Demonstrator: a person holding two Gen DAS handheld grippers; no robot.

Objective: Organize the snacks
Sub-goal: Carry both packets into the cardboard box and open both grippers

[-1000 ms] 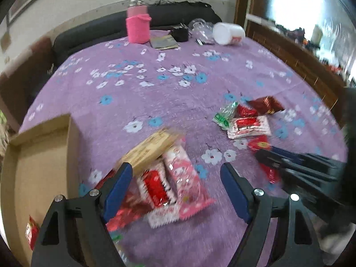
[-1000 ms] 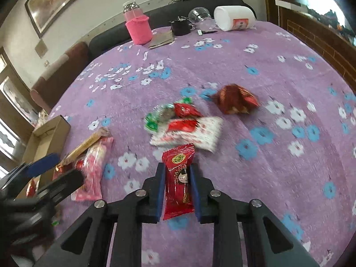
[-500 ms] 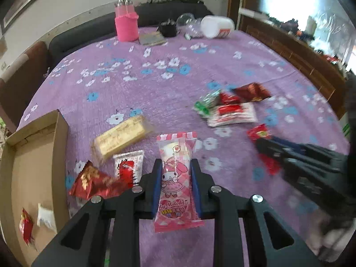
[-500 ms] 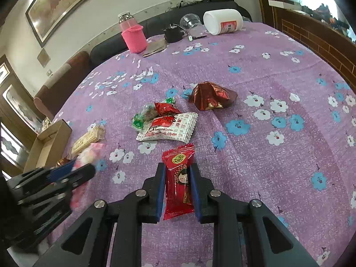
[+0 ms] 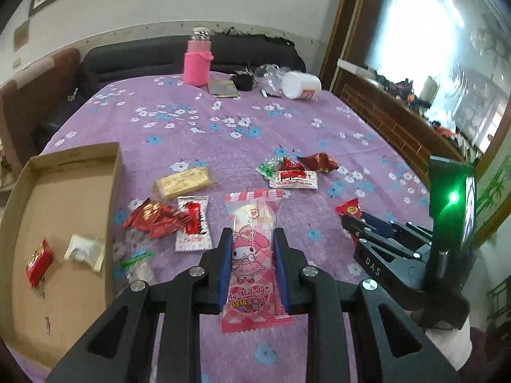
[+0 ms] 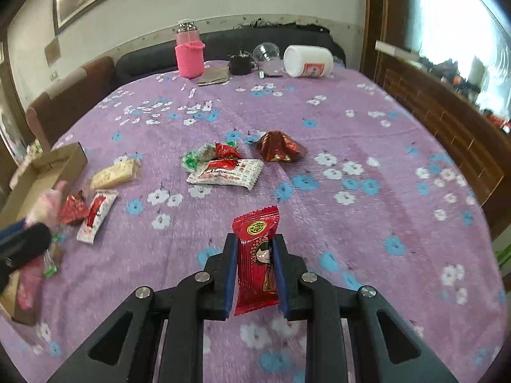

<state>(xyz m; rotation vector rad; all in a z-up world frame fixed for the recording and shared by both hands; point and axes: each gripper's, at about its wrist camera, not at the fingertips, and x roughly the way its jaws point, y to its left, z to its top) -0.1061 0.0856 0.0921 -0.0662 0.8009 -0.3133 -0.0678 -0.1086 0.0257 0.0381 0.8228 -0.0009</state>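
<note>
My left gripper (image 5: 252,239) is shut on a pink My Melody snack packet (image 5: 254,255) and holds it above the purple flowered tablecloth. My right gripper (image 6: 254,249) is shut on a red snack packet (image 6: 257,258) with a cartoon girl. The cardboard box (image 5: 73,185) lies at the left and holds a red packet (image 5: 38,261) and a white packet (image 5: 84,250). Loose snacks lie on the cloth: a yellow bar (image 5: 183,183), a crinkled red packet (image 5: 153,217), a white-and-red packet (image 5: 193,223), and a cluster at the middle right (image 5: 292,172).
A pink-sleeved bottle (image 5: 197,60), a brown booklet (image 5: 222,89), a black object (image 5: 243,79), a clear bag and a tipped white jar (image 5: 300,84) stand at the table's far edge. A dark sofa runs behind. A wooden cabinet stands to the right.
My left gripper closed on the pink packet and lifted it up and back from the cloth. My right gripper has kept hold of the red packet and drawn back a little.
</note>
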